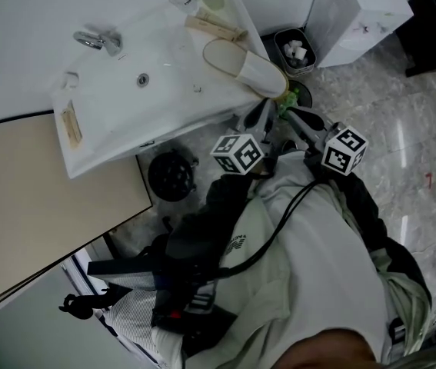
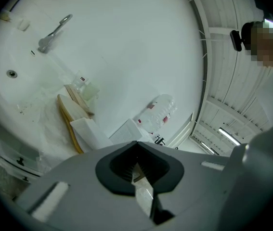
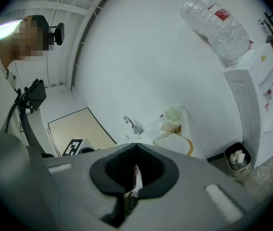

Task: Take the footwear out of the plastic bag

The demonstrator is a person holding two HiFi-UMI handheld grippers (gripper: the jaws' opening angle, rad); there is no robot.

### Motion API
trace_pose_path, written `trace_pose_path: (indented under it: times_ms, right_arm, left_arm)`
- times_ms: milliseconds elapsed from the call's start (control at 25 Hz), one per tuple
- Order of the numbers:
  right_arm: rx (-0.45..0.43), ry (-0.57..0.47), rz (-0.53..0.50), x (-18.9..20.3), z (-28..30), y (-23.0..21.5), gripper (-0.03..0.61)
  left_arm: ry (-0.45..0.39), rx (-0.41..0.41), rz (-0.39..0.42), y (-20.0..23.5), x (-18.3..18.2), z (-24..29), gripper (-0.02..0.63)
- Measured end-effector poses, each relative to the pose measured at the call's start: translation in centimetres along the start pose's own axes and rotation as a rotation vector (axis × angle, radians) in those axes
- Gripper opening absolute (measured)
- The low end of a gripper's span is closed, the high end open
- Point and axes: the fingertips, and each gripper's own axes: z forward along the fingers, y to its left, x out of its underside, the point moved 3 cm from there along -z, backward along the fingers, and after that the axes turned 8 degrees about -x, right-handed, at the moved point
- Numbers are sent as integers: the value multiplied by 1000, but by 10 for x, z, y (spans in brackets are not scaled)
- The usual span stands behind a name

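**Gripper state.** We hold the left gripper point(image 1: 260, 121) and the right gripper point(image 1: 304, 120) side by side in front of the chest. Both stand just short of the front edge of the sink counter point(image 1: 125, 121). In the left gripper view the left gripper point(image 2: 138, 170) has its jaws closed together. In the right gripper view the right gripper point(image 3: 135, 174) also has its jaws together. We cannot identify anything clamped in either pair.

**Task item.** A cream slipper point(image 1: 248, 68) lies on the counter just beyond both sets of jaws.
- From the left jaws, the slipper point(image 2: 78, 126) sits ahead and to the left, with its tan sole edge showing.
- From the right jaws, the slipper point(image 3: 177, 143) sits ahead and slightly to the right.

Thin clear plastic point(image 2: 47, 124) lies on the counter beside the slipper. We cannot tell whether it encloses the slipper.

**Surroundings.** The tap point(image 1: 98, 41) stands farther ahead of the jaws. A waste bin point(image 1: 294, 52) stands on the floor beyond the right jaws.
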Motion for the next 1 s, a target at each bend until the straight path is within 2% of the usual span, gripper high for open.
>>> trace_pose_path:
  times_ms: [280,600,1000]
  right_arm:
    - [35,-31,14,-1,-27,-11,2]
    - [46,-44,17,-1,-44,-17,2]
    - [-9,12,27,6,-35,-10,2]
  left_arm:
    - [31,2,30,-14,15,15,8]
    - [30,-43,36,-17,24,17,8]
    - [-27,-119,14,-6,22,-2,8]
